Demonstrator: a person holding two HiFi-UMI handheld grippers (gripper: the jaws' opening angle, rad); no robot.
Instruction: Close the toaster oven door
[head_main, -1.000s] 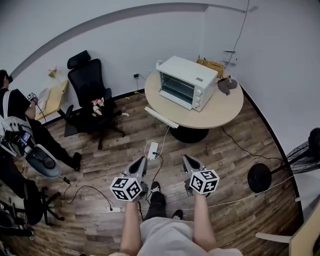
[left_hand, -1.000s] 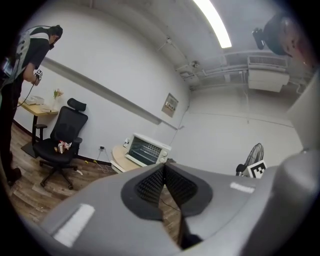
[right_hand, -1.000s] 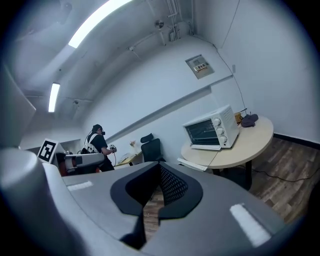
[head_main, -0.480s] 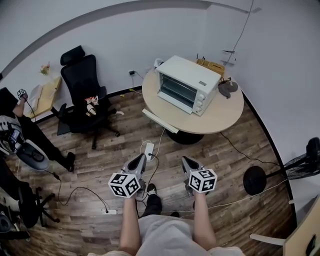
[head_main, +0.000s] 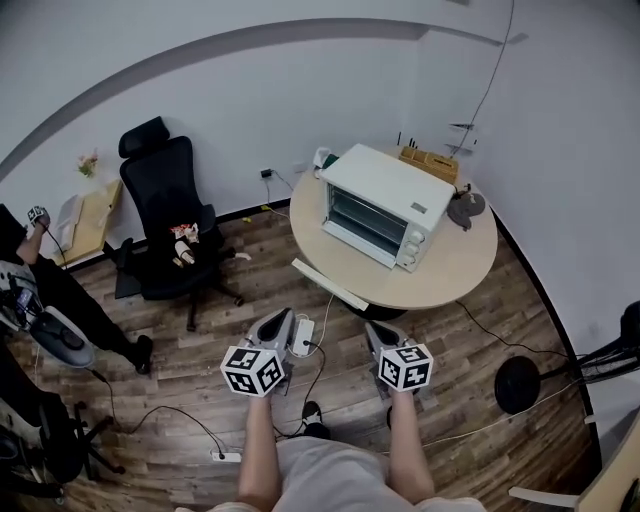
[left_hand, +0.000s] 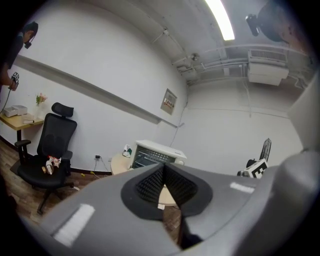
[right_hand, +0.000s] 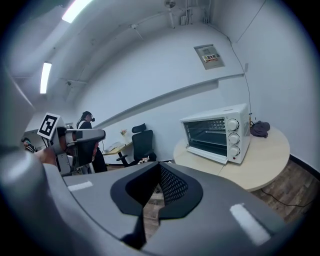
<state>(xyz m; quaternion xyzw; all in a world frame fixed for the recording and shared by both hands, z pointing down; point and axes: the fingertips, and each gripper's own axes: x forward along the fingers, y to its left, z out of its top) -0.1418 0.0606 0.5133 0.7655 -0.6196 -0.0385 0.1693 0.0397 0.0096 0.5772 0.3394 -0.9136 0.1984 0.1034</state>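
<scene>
A white toaster oven (head_main: 385, 203) stands on a round beige table (head_main: 450, 275), its front turned to the near left. In the right gripper view the oven (right_hand: 217, 132) shows its racks, and its door (right_hand: 209, 153) looks dropped open as a low white strip. The left gripper view has the oven (left_hand: 152, 154) straight beyond the jaws. My left gripper (head_main: 278, 322) and right gripper (head_main: 378, 330) hover side by side over the wood floor, well short of the table. Both are shut with nothing in them, as the left gripper (left_hand: 163, 167) and right gripper (right_hand: 159, 167) views show.
A black office chair (head_main: 170, 215) stands left of the table. A person (head_main: 30, 290) is at the far left. A power strip (head_main: 303, 335) and cables lie on the floor. A white bar (head_main: 330, 284) sits by the table's near edge. A fan base (head_main: 520, 385) stands right.
The head view has come closer to the table, so the oven and table sit lower and slightly right in frame. Both grippers keep their places in front of me, still shut.
</scene>
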